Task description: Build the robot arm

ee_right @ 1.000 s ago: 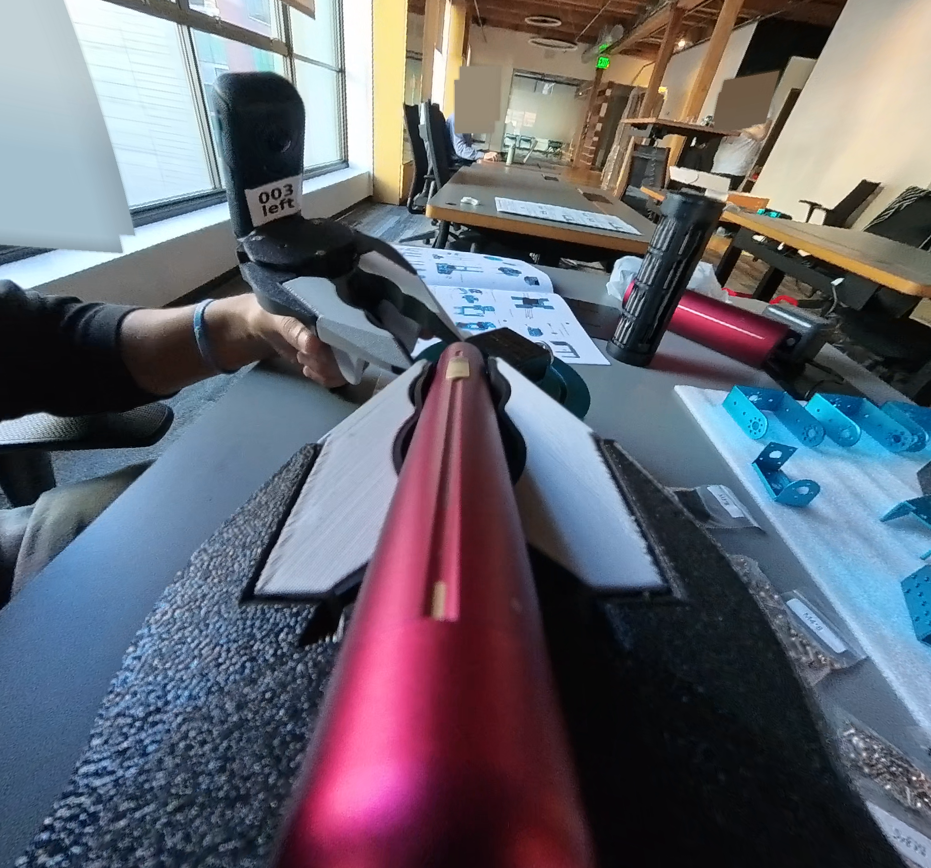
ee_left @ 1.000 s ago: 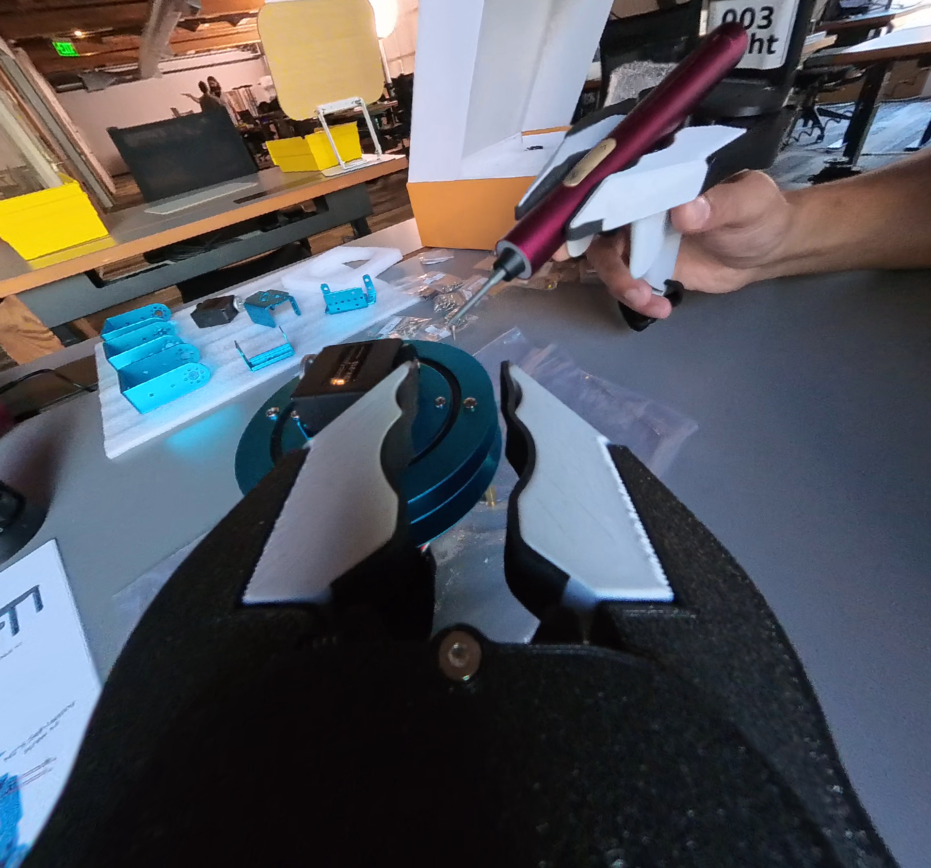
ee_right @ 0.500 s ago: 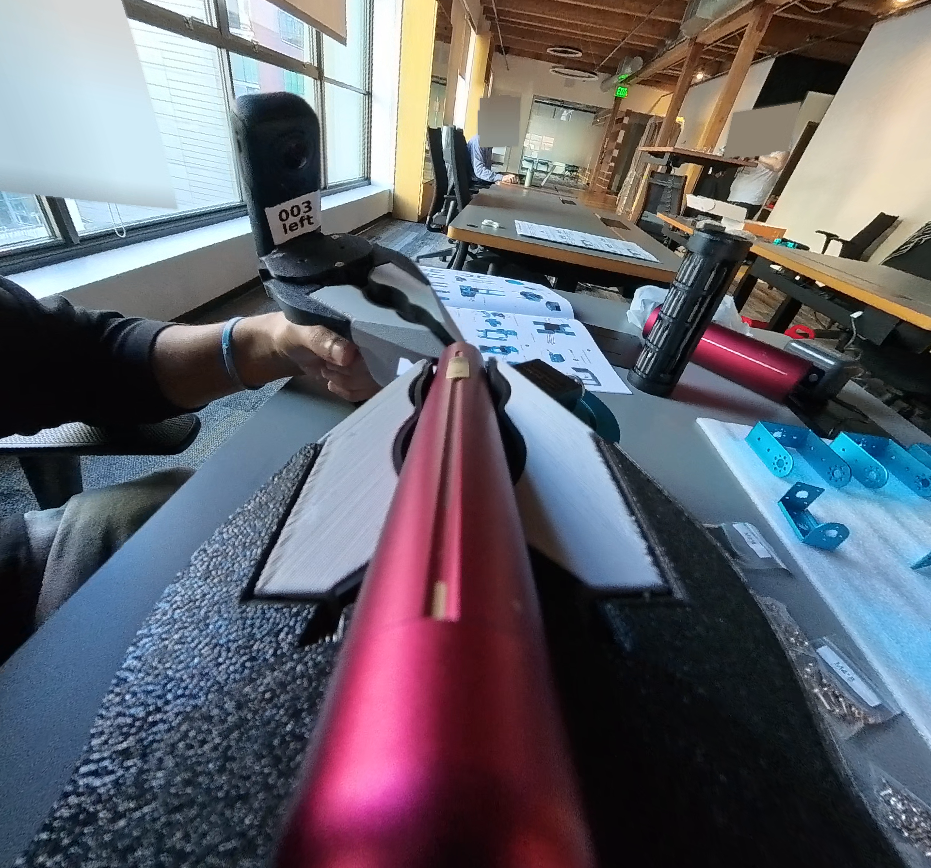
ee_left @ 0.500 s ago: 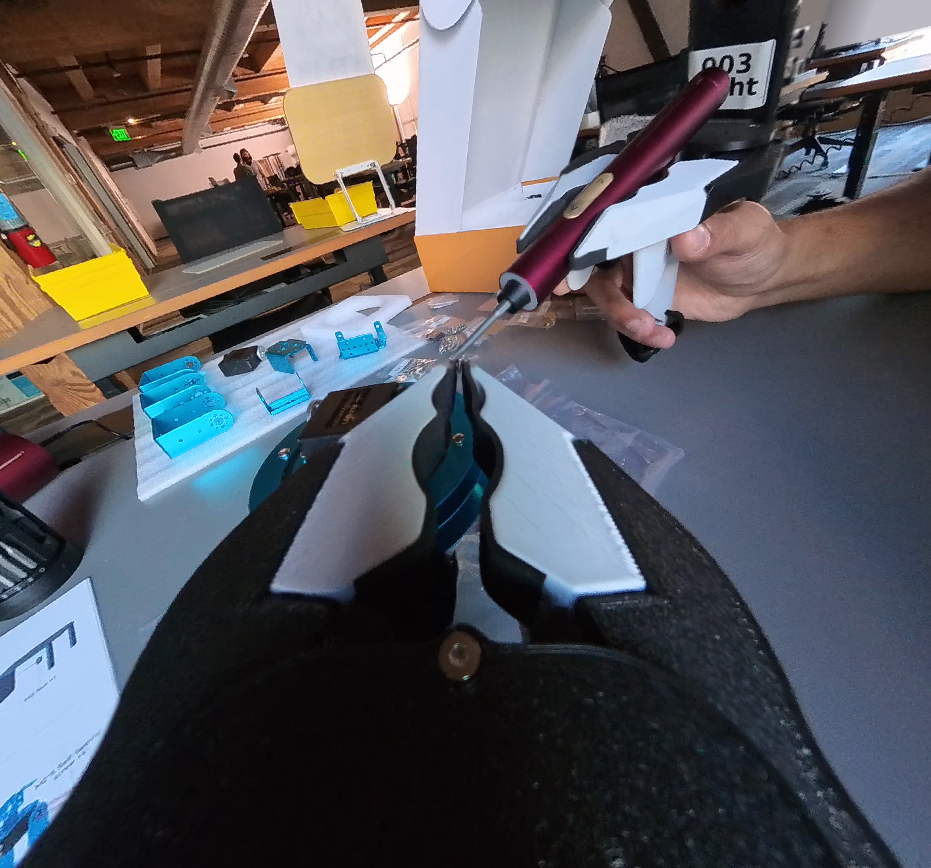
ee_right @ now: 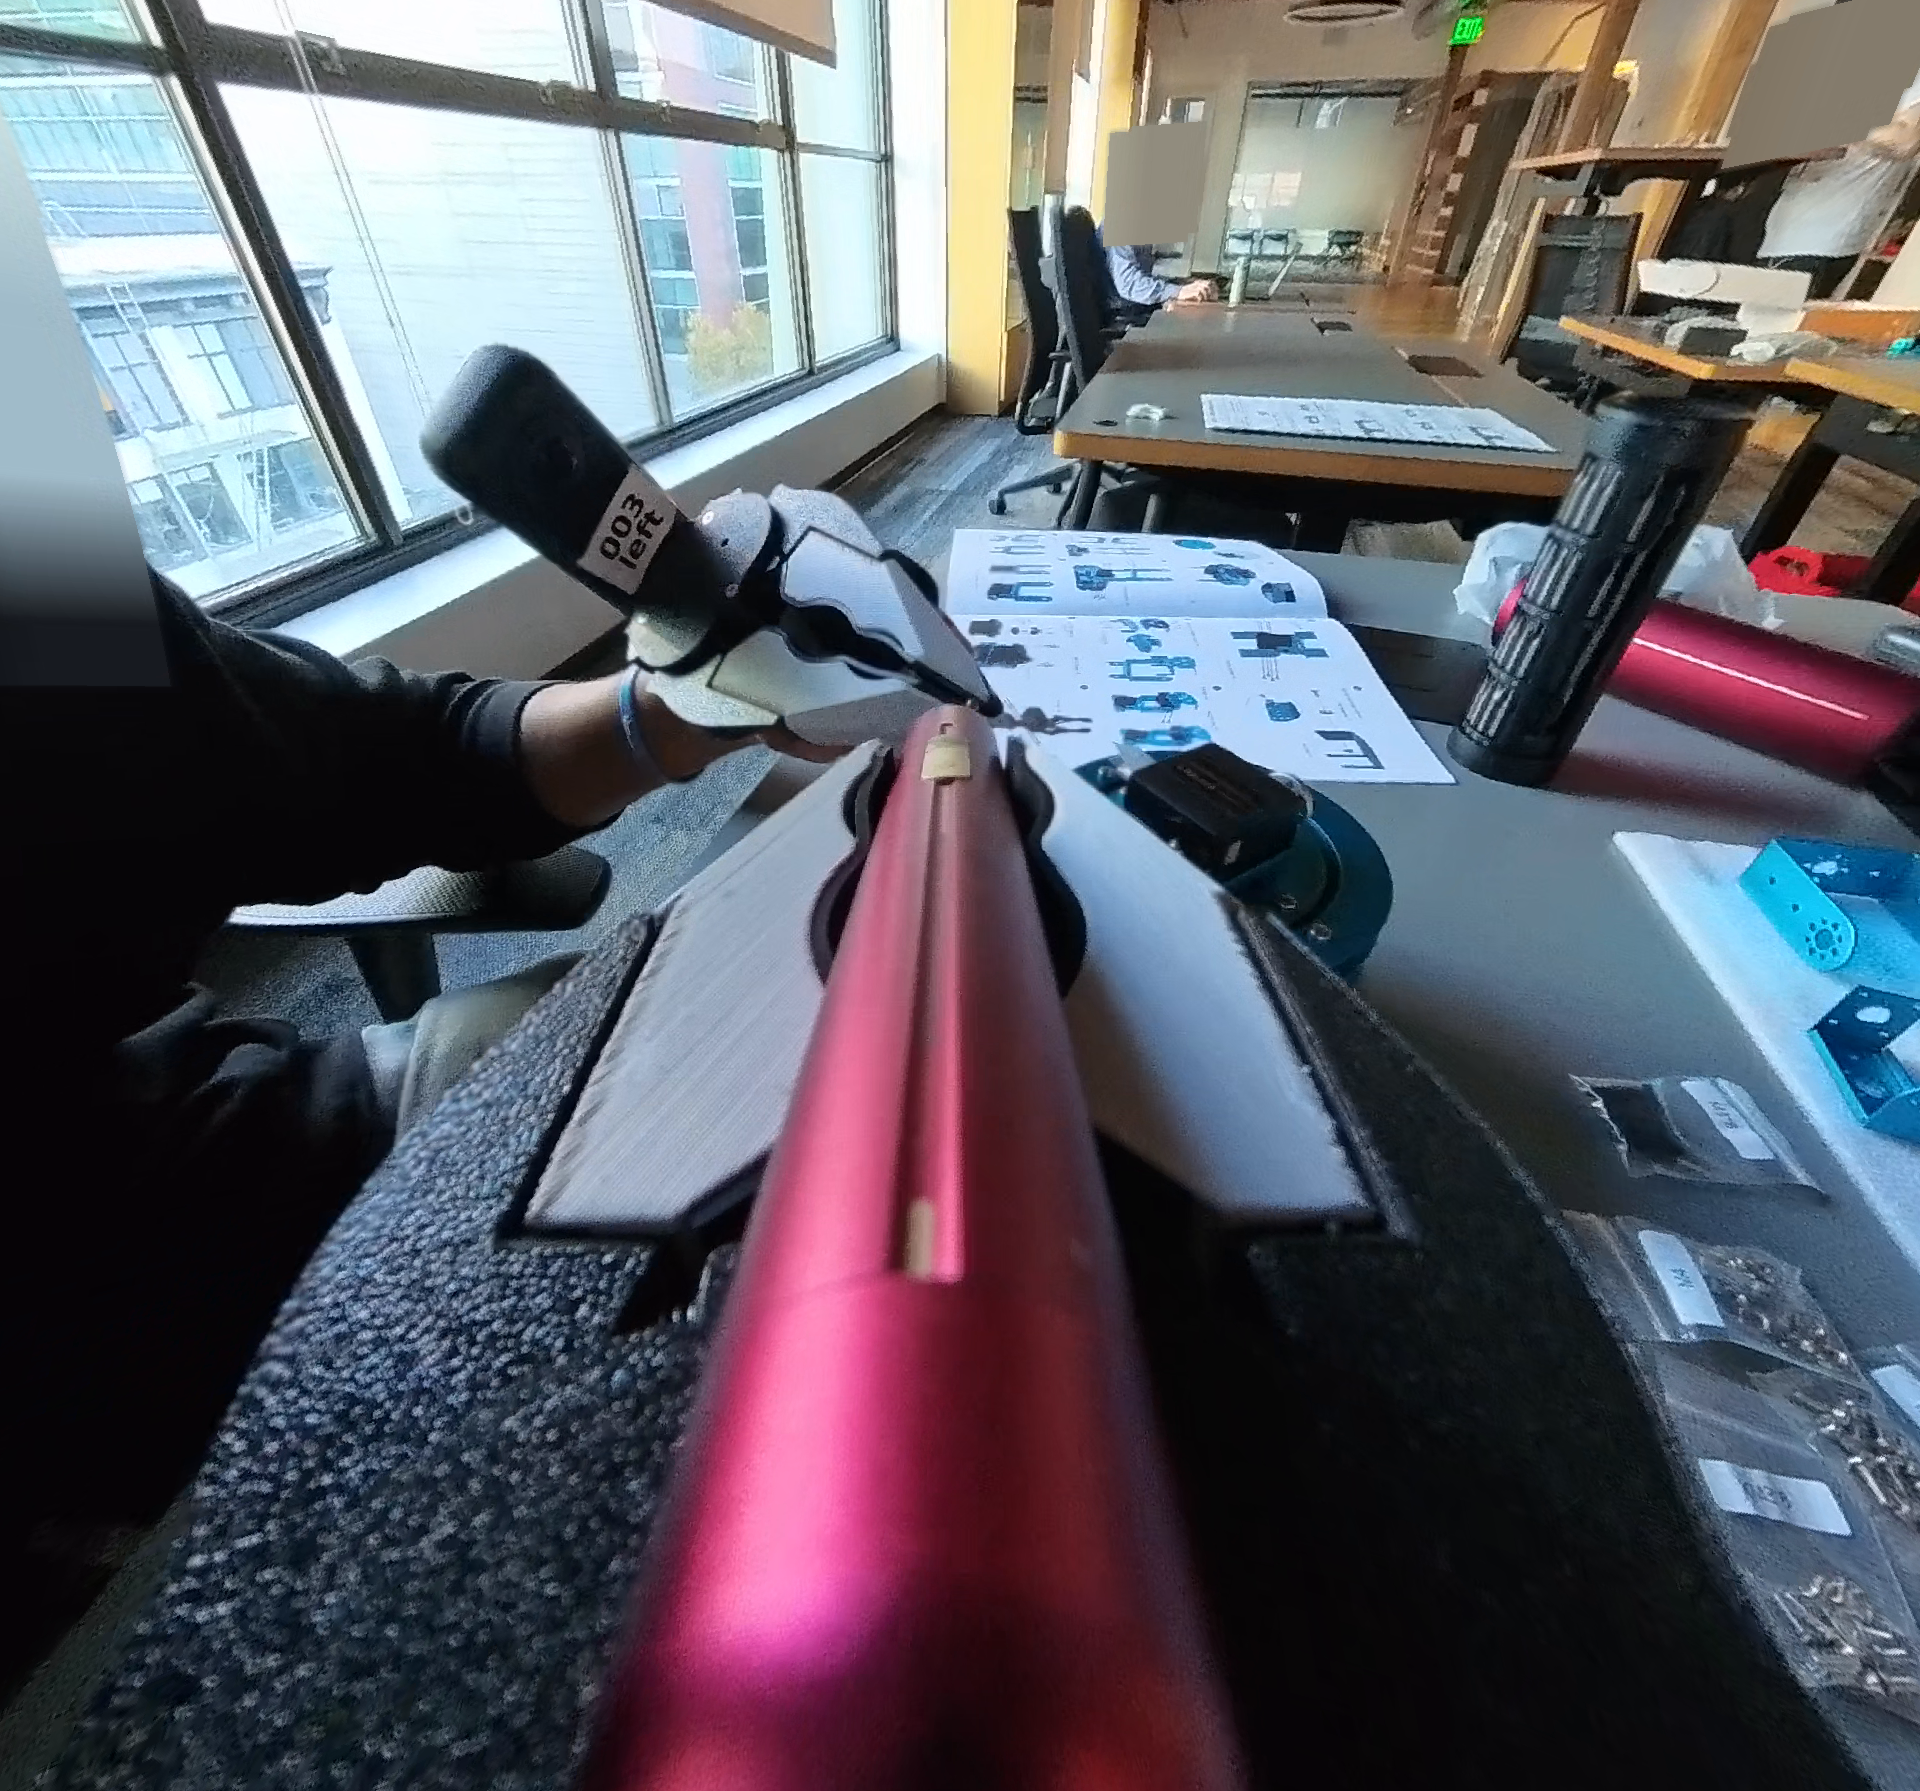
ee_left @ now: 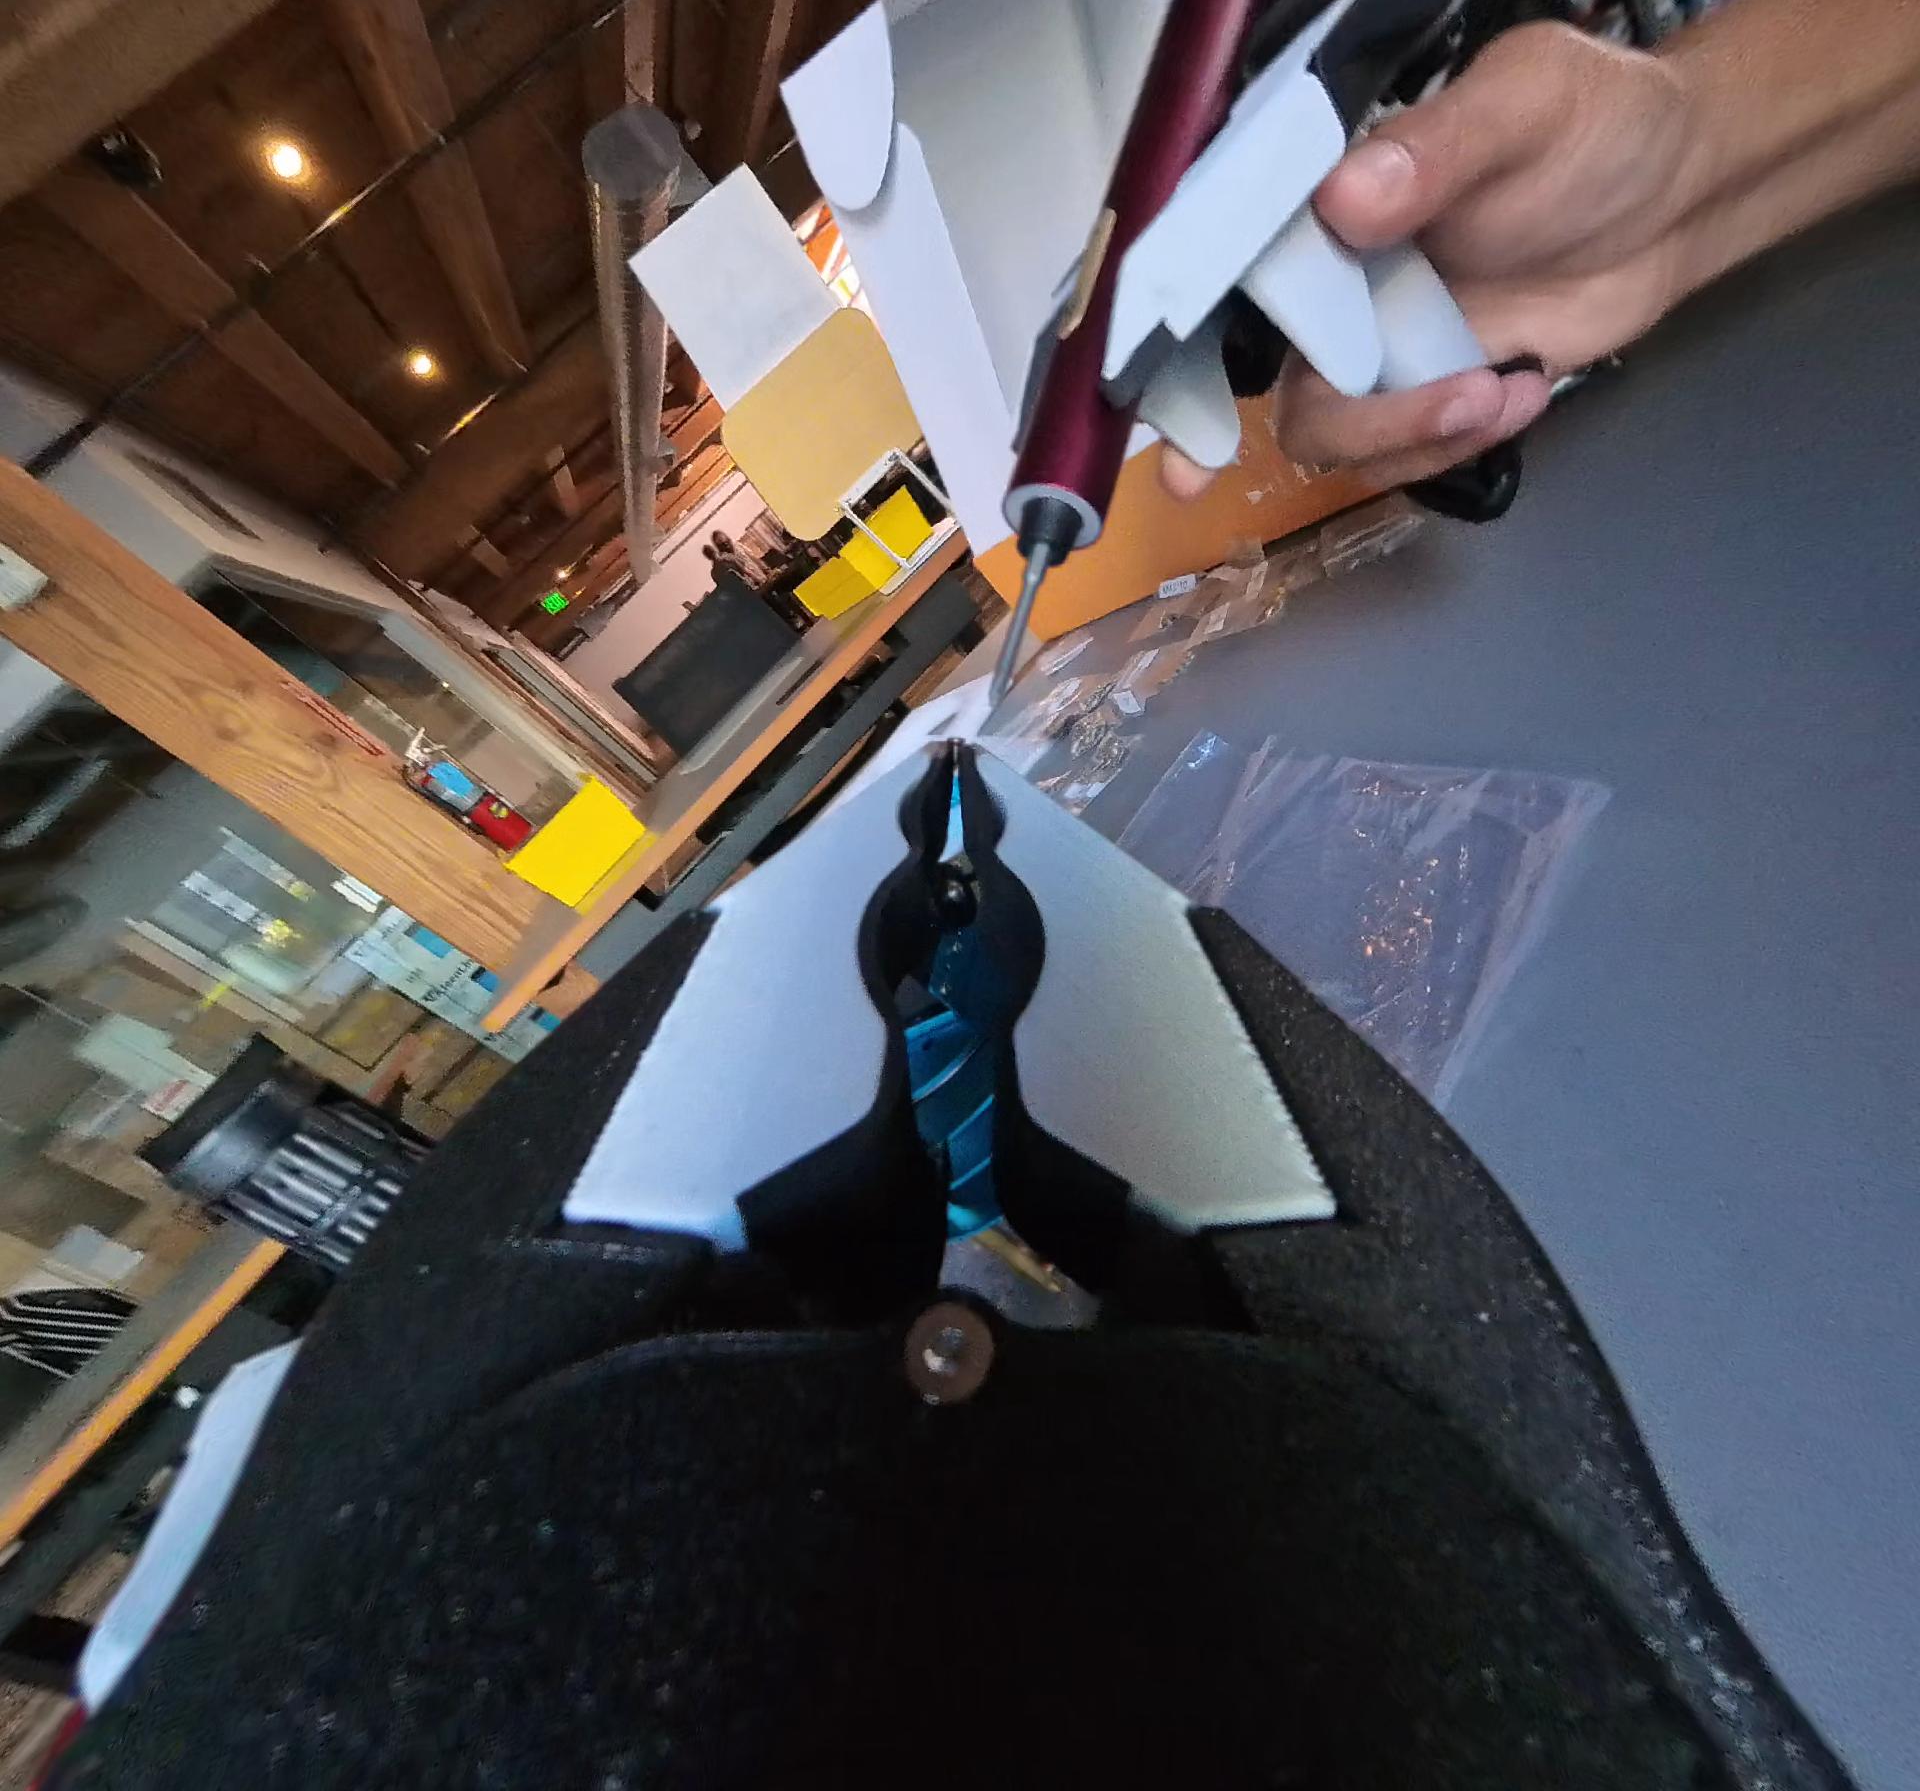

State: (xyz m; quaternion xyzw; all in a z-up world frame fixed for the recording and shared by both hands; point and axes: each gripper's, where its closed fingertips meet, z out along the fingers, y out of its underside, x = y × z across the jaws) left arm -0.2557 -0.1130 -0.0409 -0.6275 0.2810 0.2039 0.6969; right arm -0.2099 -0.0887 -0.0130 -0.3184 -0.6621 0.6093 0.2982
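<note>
My left gripper (ee_left: 956, 754) is shut, raised off the table and rolled to one side. Whether something tiny is pinched at its tips, I cannot tell. Its tips sit just below the metal bit (ee_left: 1013, 629) of a dark red electric screwdriver (ee_left: 1132, 224). My right gripper (ee_right: 945, 775) is shut on that screwdriver (ee_right: 914, 1222), which points down at the left gripper (ee_right: 977, 697). A blue round base (ee_right: 1340, 889) with a black servo (ee_right: 1216, 796) on it lies on the grey table (ee_left: 1714, 806) below both grippers. It shows through the gap between the left fingers (ee_left: 961, 1066).
An open booklet (ee_right: 1143, 640), a black ribbed cylinder (ee_right: 1590, 598) and a red cylinder (ee_right: 1756, 681) lie behind the base. A white foam sheet (ee_right: 1683, 868) with blue brackets (ee_right: 1829, 910) and bags of screws (ee_right: 1766, 1326) are to the right. A white and orange box (ee_left: 997, 183) stands behind clear bags (ee_left: 1351, 868). The tips of one gripper are about 7 cm away from the tips of the other. From either gripper's tips it is about 35 cm to the black ribbed cylinder (ee_right: 1590, 598).
My left gripper went from open over the blue base to shut, then lifted and rolled, with its tips up near the screwdriver bit. The screwdriver has tilted steeper.
</note>
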